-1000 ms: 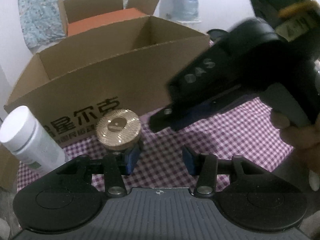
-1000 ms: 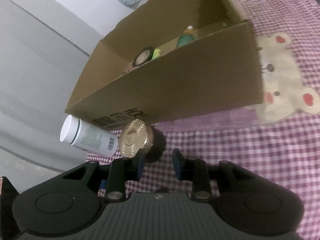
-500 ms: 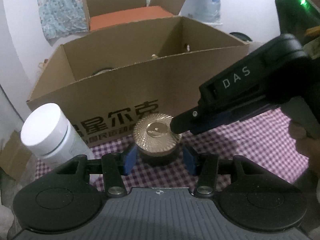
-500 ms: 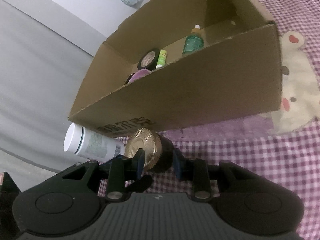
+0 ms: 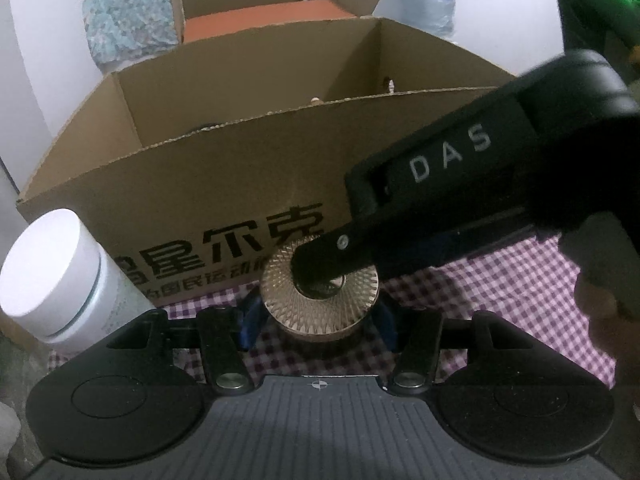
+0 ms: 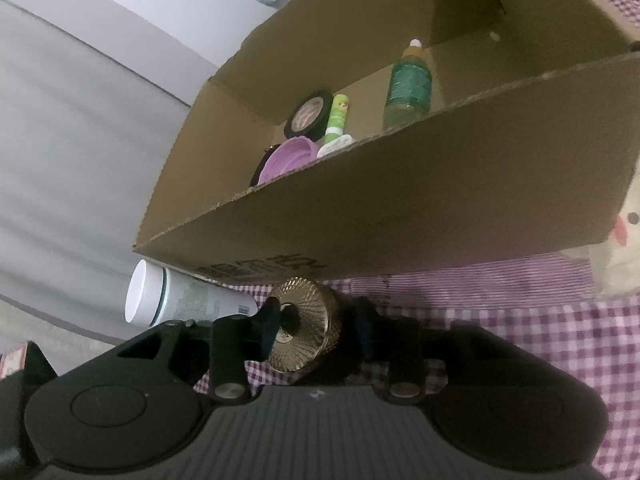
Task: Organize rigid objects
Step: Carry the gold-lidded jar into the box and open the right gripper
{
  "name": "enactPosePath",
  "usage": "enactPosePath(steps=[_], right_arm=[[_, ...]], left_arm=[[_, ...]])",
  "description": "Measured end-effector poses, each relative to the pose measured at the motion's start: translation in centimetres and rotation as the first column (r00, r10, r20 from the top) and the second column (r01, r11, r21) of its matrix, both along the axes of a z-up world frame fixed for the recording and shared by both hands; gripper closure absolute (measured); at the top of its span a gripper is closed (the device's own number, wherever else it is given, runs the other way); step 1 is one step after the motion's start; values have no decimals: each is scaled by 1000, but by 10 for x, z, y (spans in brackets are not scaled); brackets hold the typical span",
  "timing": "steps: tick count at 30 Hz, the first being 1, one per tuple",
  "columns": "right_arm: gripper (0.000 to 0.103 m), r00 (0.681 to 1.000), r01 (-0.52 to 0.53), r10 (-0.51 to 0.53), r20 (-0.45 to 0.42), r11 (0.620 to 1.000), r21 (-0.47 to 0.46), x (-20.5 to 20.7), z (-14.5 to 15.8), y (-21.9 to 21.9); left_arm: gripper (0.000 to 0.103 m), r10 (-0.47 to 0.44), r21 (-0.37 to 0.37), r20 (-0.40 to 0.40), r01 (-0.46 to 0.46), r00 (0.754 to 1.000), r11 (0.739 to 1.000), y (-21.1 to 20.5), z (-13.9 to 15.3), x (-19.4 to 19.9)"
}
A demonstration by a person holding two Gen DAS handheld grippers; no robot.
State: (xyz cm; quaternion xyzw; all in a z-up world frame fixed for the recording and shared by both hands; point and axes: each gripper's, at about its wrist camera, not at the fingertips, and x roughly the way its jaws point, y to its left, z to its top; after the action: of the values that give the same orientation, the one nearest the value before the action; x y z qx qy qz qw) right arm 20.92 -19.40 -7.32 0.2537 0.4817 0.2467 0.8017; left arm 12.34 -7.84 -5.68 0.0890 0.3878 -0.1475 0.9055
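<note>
A dark jar with a ribbed gold lid [image 5: 320, 300] stands on the purple checked cloth in front of the cardboard box [image 5: 240, 168]. My left gripper [image 5: 316, 322] is open, its blue pads either side of the jar. My right gripper [image 6: 316, 328] straddles the same jar [image 6: 304, 336], one finger over the lid and the other behind the base; it also reaches in from the right in the left wrist view [image 5: 340, 252], a fingertip on the lid. A white bottle [image 5: 60, 276] stands at the left.
The box [image 6: 400, 208] holds a green bottle [image 6: 408, 88], a round black compact [image 6: 310, 114], a purple lid [image 6: 288, 160] and a green tube [image 6: 338, 116]. A second carton with an orange box [image 5: 260, 20] stands behind. A bear print [image 6: 616, 248] marks the cloth.
Both grippers have closed in on the gold-lidded jar. It now sits between the left fingers, and the right fingers have come around it from the side.
</note>
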Motion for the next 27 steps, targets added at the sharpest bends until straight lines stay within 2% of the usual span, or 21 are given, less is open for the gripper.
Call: enactPosePath(steps=[15, 21, 27], right_arm=[[56, 1000, 24, -24, -1, 999, -32, -25, 10, -7], [56, 999, 26, -25, 46, 999, -28, -43, 36, -11], [56, 990, 16, -12, 137, 1000, -27, -55, 85, -11]], left_arm=[[48, -33, -34, -19, 32, 999, 999, -8, 12, -25], [48, -39, -32, 37, 40, 999, 999, -10, 37, -45], [48, -45, -37, 148, 51, 988, 998, -12, 80, -59]])
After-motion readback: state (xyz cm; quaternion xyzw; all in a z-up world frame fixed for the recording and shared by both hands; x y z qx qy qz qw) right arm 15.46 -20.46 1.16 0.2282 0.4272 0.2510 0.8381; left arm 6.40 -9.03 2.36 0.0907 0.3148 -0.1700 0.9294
